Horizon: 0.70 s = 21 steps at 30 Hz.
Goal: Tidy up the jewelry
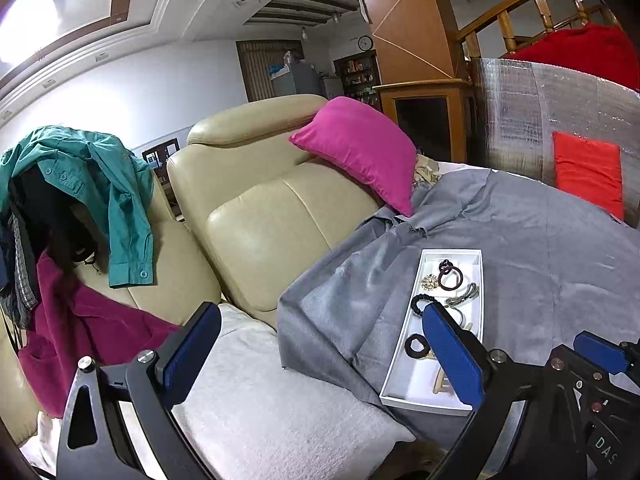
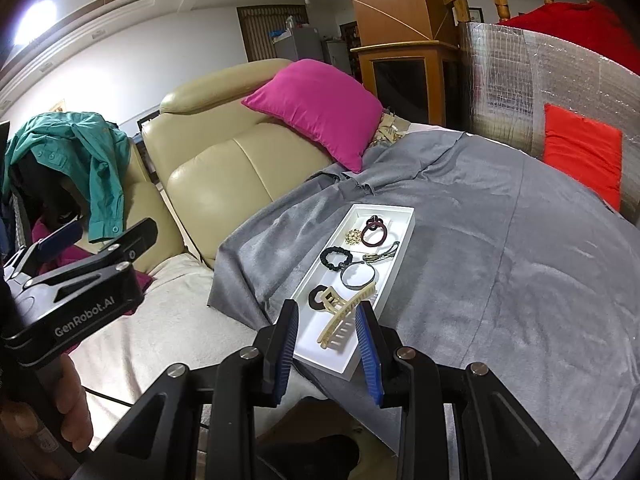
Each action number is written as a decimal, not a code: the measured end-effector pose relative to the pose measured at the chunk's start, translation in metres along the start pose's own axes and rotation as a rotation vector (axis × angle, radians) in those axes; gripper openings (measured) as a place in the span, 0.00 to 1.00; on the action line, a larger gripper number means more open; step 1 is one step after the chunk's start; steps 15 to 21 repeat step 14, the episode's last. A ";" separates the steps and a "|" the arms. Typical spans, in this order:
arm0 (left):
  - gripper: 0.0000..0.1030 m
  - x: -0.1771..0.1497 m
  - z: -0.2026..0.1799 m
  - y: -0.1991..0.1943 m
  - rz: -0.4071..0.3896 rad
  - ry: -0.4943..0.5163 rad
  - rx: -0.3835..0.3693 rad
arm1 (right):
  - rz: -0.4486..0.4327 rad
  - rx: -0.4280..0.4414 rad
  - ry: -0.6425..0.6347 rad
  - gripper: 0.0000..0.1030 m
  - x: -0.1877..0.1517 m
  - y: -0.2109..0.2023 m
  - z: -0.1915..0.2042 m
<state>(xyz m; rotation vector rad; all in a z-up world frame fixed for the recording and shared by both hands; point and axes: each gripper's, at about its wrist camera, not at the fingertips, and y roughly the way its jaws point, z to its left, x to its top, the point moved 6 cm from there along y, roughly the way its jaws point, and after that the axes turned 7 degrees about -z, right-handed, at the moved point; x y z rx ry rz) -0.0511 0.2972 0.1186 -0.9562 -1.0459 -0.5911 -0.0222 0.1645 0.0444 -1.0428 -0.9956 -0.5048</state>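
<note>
— Several pieces lie in the white tray (image 2: 400, 236) ahead of my right claw (image 2: 328, 344): maroon hair tie (image 2: 375, 235), black scrunchie (image 2: 335, 258), bangle (image 2: 358, 276), cream hair clip (image 2: 347, 316).

— And your claws?

— Both spread apart, empty; my left claw (image 1: 320, 360) hangs beside the tray.

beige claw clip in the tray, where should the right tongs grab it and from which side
Probably grip the beige claw clip across its long toothed body, near the middle, coming from above. It lies flat at the near end of the white tray, running diagonally, so turn the right tongs to close across its narrow width. They are open and empty, just short of it.
</note>
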 end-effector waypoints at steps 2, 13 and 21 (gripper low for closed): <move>0.97 0.000 0.000 0.001 0.004 -0.002 -0.005 | 0.001 0.000 0.001 0.33 0.000 0.001 0.000; 0.97 -0.005 -0.007 0.015 0.027 -0.005 -0.044 | 0.006 0.004 0.011 0.33 0.001 0.009 -0.008; 0.97 -0.002 -0.012 0.017 0.029 0.011 -0.044 | 0.001 -0.001 0.020 0.33 0.002 0.009 -0.015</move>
